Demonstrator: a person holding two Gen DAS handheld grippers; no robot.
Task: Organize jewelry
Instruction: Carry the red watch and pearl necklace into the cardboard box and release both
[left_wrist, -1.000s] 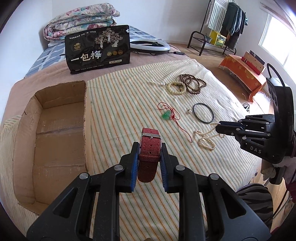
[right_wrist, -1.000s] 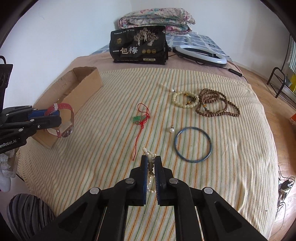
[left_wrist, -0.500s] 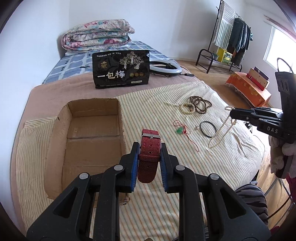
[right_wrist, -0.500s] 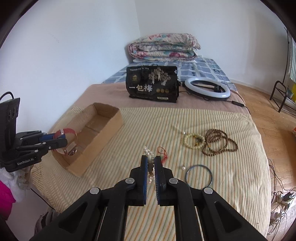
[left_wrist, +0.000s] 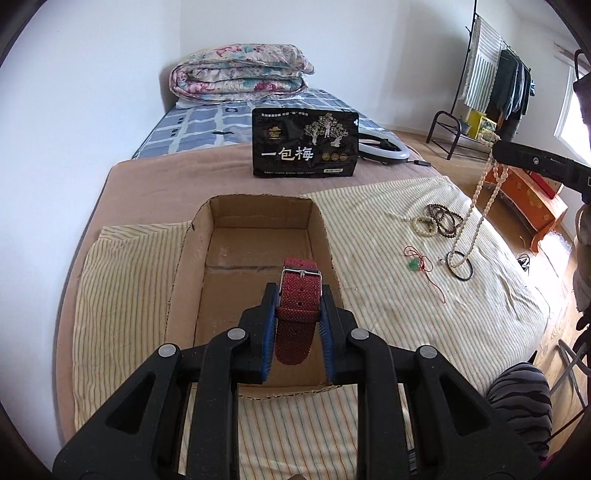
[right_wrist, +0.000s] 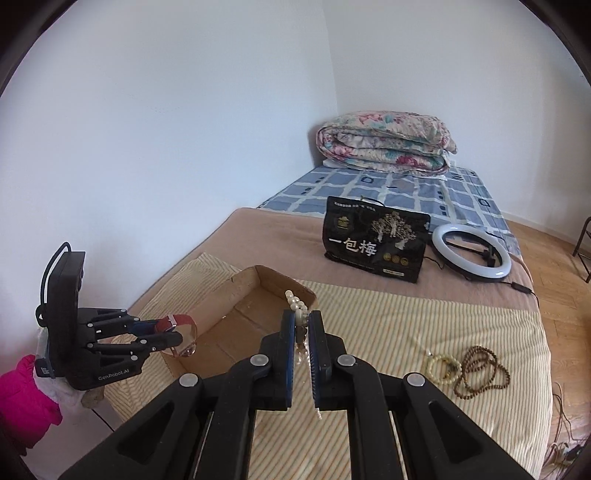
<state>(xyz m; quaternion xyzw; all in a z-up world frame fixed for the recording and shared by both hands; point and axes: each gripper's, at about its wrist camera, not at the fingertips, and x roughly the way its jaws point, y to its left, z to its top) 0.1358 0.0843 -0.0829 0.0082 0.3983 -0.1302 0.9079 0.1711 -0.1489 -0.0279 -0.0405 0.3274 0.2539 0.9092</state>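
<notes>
My left gripper (left_wrist: 298, 295) is shut on a red woven watch strap (left_wrist: 298, 302) and hangs over the near end of an open cardboard box (left_wrist: 192, 258). In the right wrist view the same left gripper (right_wrist: 173, 332) shows at the left with the red watch (right_wrist: 176, 320) in it. My right gripper (right_wrist: 300, 319) is shut on a white pearl necklace (right_wrist: 295, 301), lifted above the bed near the box (right_wrist: 221, 299). From the left wrist view the pearl necklace (left_wrist: 474, 210) dangles long from the right gripper (left_wrist: 498, 149).
On the striped sheet lie a cream bead bracelet (left_wrist: 424, 226), brown bead strands (left_wrist: 445, 219), a green pendant on red cord (left_wrist: 415, 263) and a dark bangle (left_wrist: 460, 266). A black bag (left_wrist: 304, 147), ring light (right_wrist: 471, 253) and folded quilt (left_wrist: 240, 74) sit behind.
The right gripper has lifted the pearl necklace off the sheet and risen toward the box. The left gripper carried the red watch leftward, from over the sheet to over the box.
</notes>
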